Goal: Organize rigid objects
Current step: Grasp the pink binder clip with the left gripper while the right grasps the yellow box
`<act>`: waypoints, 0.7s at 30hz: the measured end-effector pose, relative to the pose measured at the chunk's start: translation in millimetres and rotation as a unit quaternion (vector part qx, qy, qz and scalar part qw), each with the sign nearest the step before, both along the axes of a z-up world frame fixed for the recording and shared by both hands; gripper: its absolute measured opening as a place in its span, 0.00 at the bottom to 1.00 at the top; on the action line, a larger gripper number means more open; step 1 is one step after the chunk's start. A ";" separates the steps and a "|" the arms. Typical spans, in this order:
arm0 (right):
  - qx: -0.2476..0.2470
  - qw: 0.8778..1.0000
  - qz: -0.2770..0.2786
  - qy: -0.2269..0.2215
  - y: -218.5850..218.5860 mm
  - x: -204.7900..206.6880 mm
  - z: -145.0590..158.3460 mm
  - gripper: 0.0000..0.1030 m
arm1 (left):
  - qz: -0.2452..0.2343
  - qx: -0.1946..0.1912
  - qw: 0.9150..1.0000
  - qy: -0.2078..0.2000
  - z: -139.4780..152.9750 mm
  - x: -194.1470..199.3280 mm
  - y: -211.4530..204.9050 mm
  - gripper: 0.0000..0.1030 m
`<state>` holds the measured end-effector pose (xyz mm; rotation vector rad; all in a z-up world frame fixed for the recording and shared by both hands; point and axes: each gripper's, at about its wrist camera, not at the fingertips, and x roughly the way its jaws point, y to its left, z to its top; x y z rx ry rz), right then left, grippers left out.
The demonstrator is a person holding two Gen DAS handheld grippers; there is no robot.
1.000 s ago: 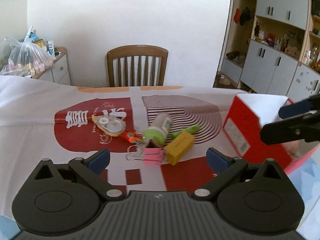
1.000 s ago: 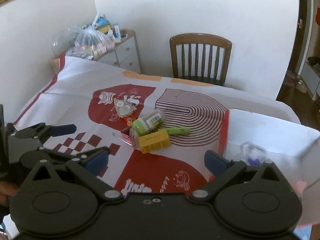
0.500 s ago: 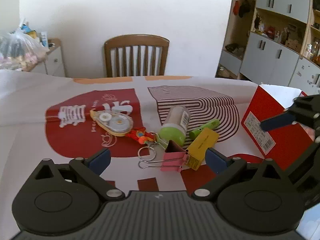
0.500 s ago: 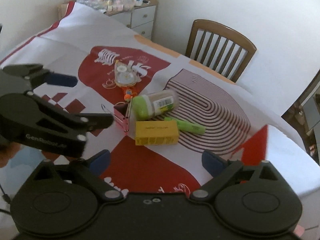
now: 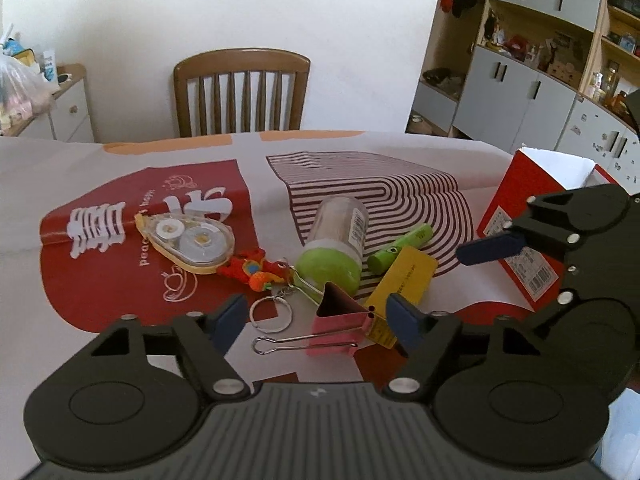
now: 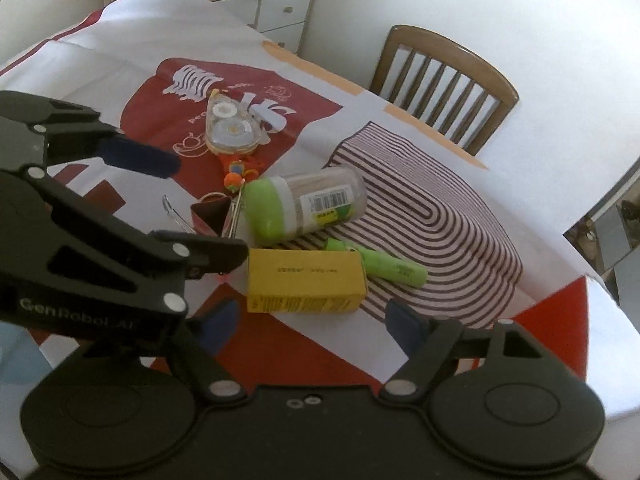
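Observation:
A cluster lies on the tablecloth: a pink binder clip (image 5: pixel 340 322), a yellow box (image 5: pixel 402 284), a green-capped jar (image 5: pixel 338 246) on its side, a green marker (image 5: pixel 400 249), an orange keychain toy (image 5: pixel 252 269) and a correction tape dispenser (image 5: pixel 188 242). My left gripper (image 5: pixel 316 322) is open, its fingers either side of the binder clip. My right gripper (image 6: pixel 310 322) is open and empty just in front of the yellow box (image 6: pixel 306 282). The jar (image 6: pixel 304 208), marker (image 6: pixel 380 266) and tape dispenser (image 6: pixel 230 128) also show in the right wrist view.
A red open-topped carton (image 5: pixel 536 216) stands at the right of the table. A wooden chair (image 5: pixel 240 92) stands behind the table. A dresser (image 6: pixel 280 12) with bags is at the far left corner. Cabinets (image 5: pixel 532 96) line the right wall.
Both grippers have moved closer to the cluster. The left one has come down around the binder clip; the right one has swung left from the carton toward the yellow box.

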<state>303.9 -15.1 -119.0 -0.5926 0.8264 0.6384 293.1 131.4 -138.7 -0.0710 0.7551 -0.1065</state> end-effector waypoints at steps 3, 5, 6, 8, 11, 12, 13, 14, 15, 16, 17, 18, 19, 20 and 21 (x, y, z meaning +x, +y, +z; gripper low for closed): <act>0.001 1.000 0.008 -0.001 2.4 1.6 -3.2 0.75 | -0.003 -0.002 1.000 0.004 -2.8 1.7 -0.2 0.60; 0.003 1.000 0.012 0.001 3.7 3.0 -5.3 0.75 | -0.007 -0.005 1.000 0.003 -4.4 2.1 -0.3 0.56; 0.003 1.000 0.013 0.003 4.3 4.1 -6.5 0.75 | -0.010 -0.006 1.000 0.002 -4.9 2.1 -0.5 0.54; 0.001 1.000 0.014 0.005 5.5 6.1 -9.9 0.74 | -0.016 -0.004 1.000 0.003 -6.0 2.6 -1.9 0.49; 0.004 1.000 0.013 0.011 5.2 8.6 -13.7 0.71 | -0.028 -0.001 1.000 0.006 -8.5 3.9 -5.1 0.36; 0.007 1.000 0.012 0.011 4.5 9.2 -13.7 0.71 | -0.029 0.001 1.000 0.005 -8.6 3.8 -5.7 0.35; 0.010 1.000 0.012 0.013 4.0 10.1 -13.8 0.71 | -0.028 0.001 1.000 0.004 -8.6 4.2 -5.7 0.34; 0.013 1.000 0.011 0.016 3.6 10.6 -13.6 0.70 | -0.028 0.001 1.000 0.005 -8.8 4.8 -5.4 0.33; 0.014 1.000 0.011 0.016 3.5 11.1 -13.5 0.70 | -0.028 0.000 1.000 0.005 -8.7 4.8 -5.2 0.31; 0.014 1.000 0.011 0.016 3.4 11.1 -13.4 0.69 | -0.028 0.000 1.000 0.004 -8.5 4.8 -4.9 0.30; 0.016 1.000 0.010 0.016 2.8 10.8 -12.9 0.69 | -0.027 0.000 1.000 0.004 -8.0 4.3 -4.7 0.30; 0.019 1.000 0.008 0.016 2.2 10.3 -12.1 0.69 | -0.026 0.000 1.000 0.004 -7.8 3.7 -4.3 0.30; 0.023 1.000 0.006 0.016 1.3 9.8 -11.4 0.69 | -0.024 0.000 1.000 0.005 -7.7 2.7 -3.6 0.30; 0.027 0.999 0.002 0.017 0.4 9.1 -10.3 0.69 | -0.022 -0.001 1.000 0.005 -7.7 1.8 -2.8 0.30; 0.029 0.999 -0.002 0.017 -0.3 8.0 -8.9 0.68 | -0.019 -0.002 1.000 0.006 -7.7 0.7 -1.8 0.30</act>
